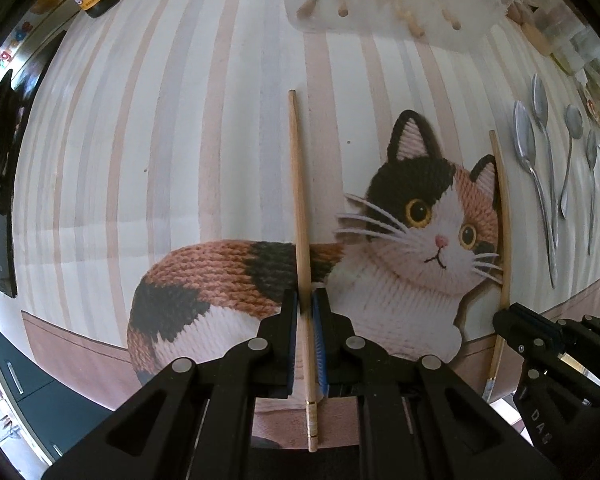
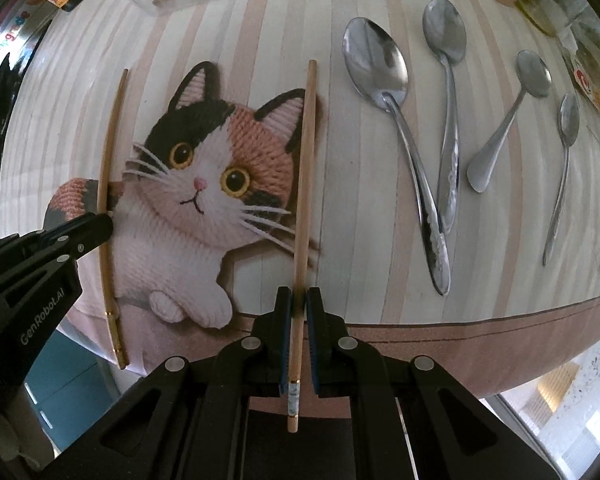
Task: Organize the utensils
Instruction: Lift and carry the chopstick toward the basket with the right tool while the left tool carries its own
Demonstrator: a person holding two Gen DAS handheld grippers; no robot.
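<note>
Left claw (image 1: 305, 300) pinching chopstick (image 1: 300, 208); right claw (image 2: 299, 298) pinching second chopstick (image 2: 305, 184). Both shafts run bottom-to-top, parallel, tips toward clear bin (image 1: 404, 4), frame top. Spoons (image 2: 396, 128) right on surface.

Soft daylight, sharp centre, fisheye-warped blurry edges.

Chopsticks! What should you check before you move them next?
1. Left gripper shut on left chopstick: ok.
2. Right gripper shut on right chopstick: ok.
3. Chopsticks apart, not crossing: ok.
4. Spoons clear of both chopsticks: ok.
5. Clear bin free ahead: cannot tell, blurred.
6. Chopsticks lifted off the mat: cannot tell.
</note>
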